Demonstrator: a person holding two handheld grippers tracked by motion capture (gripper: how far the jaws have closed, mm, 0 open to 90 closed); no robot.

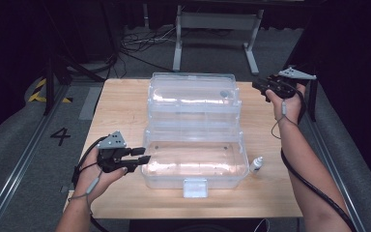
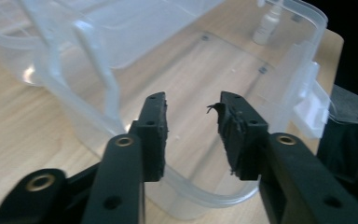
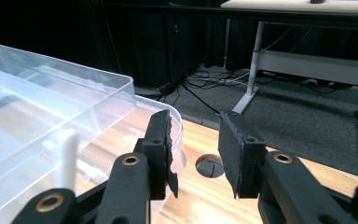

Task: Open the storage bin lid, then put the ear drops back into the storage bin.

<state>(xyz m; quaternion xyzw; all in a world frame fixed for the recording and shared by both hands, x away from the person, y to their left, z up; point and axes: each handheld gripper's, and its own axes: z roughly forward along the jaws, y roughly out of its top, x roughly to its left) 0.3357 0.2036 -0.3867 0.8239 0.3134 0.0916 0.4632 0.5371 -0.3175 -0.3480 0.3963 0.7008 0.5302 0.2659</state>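
A clear plastic storage box lies open on the wooden table. Its base is near me and its lid is laid back behind it. My left gripper is at the base's left wall. In the left gripper view it stands open over the base's rim, with nothing between the pads. My right gripper hovers by the lid's far right corner. In the right gripper view it is open and empty, just beside the lid's edge.
A small white dropper bottle stands on the table right of the base, also seen through the wall. The box's latch faces the front edge. A cable hole sits in the table. A white table frame stands on the floor beyond.
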